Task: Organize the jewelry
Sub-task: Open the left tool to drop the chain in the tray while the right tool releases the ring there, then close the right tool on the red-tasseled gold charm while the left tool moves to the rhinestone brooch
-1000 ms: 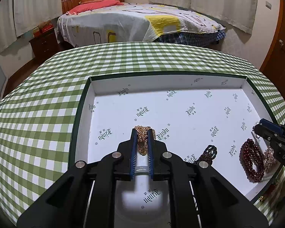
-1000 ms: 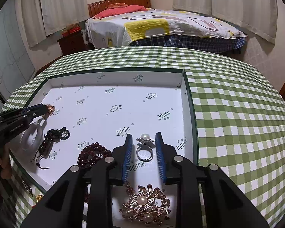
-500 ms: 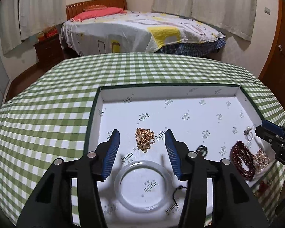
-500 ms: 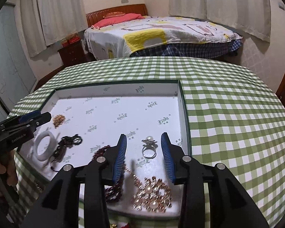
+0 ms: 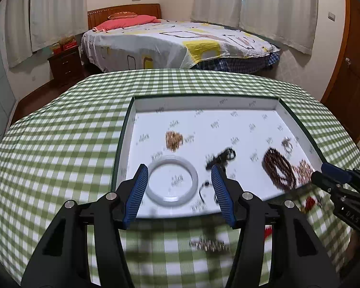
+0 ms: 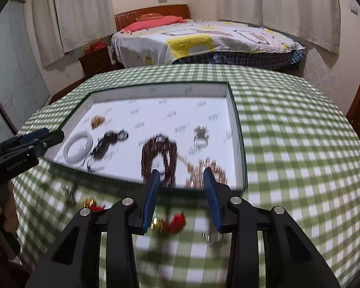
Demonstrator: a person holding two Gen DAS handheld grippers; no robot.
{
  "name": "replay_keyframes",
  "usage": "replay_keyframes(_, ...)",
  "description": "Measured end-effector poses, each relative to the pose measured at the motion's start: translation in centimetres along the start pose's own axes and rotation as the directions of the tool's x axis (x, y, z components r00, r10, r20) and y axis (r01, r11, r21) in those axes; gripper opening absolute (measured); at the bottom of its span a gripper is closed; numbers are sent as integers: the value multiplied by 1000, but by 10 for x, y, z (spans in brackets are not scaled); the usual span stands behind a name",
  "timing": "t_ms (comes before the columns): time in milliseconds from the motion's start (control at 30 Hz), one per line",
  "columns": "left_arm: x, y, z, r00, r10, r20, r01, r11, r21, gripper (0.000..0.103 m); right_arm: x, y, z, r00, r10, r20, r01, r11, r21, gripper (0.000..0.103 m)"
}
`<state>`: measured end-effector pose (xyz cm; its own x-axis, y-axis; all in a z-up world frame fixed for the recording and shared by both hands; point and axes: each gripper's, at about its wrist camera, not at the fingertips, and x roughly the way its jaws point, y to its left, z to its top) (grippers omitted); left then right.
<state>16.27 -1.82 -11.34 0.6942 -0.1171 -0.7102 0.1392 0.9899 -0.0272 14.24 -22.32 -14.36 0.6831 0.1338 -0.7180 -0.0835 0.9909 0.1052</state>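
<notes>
A: Start at the fingers. What are they doing?

B: The left gripper (image 5: 178,187) has its fingers spread wide and holds nothing. The right gripper (image 6: 182,193) is the same, wide apart and empty. Both hang above the near edge of the tray (image 5: 204,100) that sits on the checked tabletop (image 5: 60,144).

A: And what lies nearest to them?

B: Past the left fingers, inside the tray, is the white bangle (image 5: 171,182), framed between the two tips. Beyond it sits the small gold chain pile (image 5: 173,140), and to its right a dark corded pendant (image 5: 222,156). Ahead of the right fingers lie the dark red bead strand (image 6: 159,157) and a gold brooch (image 6: 211,168), with the pearl ring (image 6: 201,136) farther back.

A: So which step is this?

B: I'd judge it a gap between placements, with the next pick to come. Loose pieces lie on the tabletop outside the tray: a blurred silvery piece (image 5: 209,244) under the left gripper, and a red and gold ornament (image 6: 170,222) under the right.

A: What does the next move need?

B: Probably lowering one gripper onto a loose piece, closing low enough to catch something small and flat. Motion blur hides their exact shapes
</notes>
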Motion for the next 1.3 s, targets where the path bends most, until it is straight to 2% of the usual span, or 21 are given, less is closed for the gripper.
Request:
replay_keyframes(400,-22,0,-32,1000,13,-26,-14,1000,-2,54,-7,14,-28,999,27,-40,-27,999,-21,38)
replay_keyframes(800,-20,4,-44,998,18,-56,-19,1000,-7,54,7,5,-30,998,8,-58,-7,1000,29,36)
replay_keyframes(1133,-13,2,-46,997,14,-73,-14,1000,-2,54,12,7,-30,997,9,-71,-8,1000,18,18)
replay_keyframes(1300,-11,-1,-48,997,7,-80,-7,1000,1,54,10,7,-33,997,14,-73,-13,1000,17,12)
